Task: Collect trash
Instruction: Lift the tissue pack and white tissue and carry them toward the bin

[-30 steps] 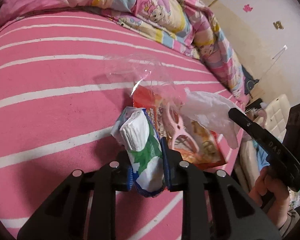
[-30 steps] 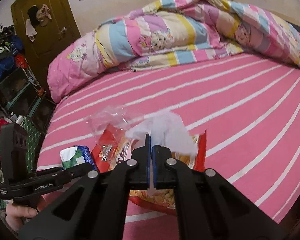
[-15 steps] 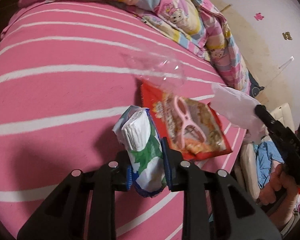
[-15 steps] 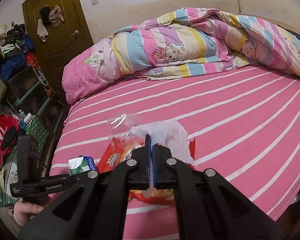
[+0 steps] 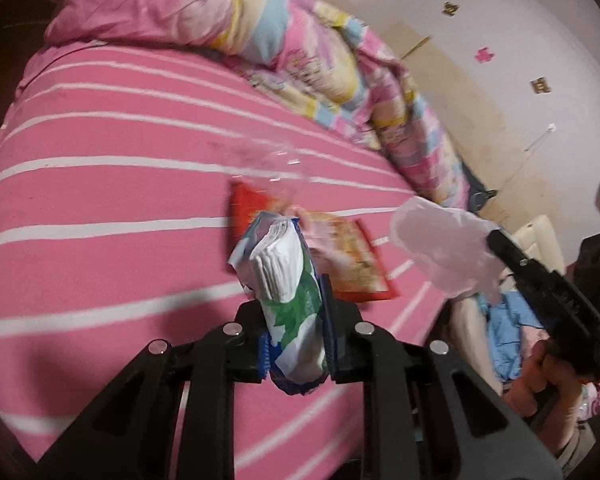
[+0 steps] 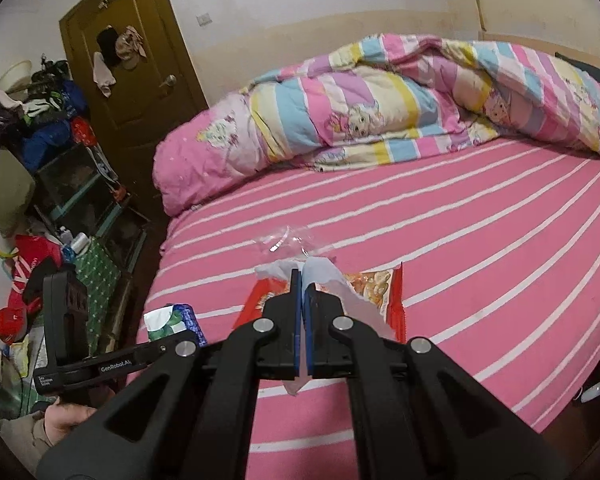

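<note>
Pink white-striped bed sheet (image 6: 480,240) spreads bare toward the bunched pastel cartoon quilt (image 6: 380,108) at its far edge. Close to the near edge lie a red snack bag (image 5: 352,264) and a crumpled clear plastic film (image 6: 288,240). Above that edge, the left gripper (image 5: 296,308) clamps a green-and-white tissue pack (image 5: 288,280); the right gripper (image 6: 302,300) pinches a thin white plastic bag (image 5: 444,252). "GenRobot.AI" is printed on the left gripper's side.
</note>
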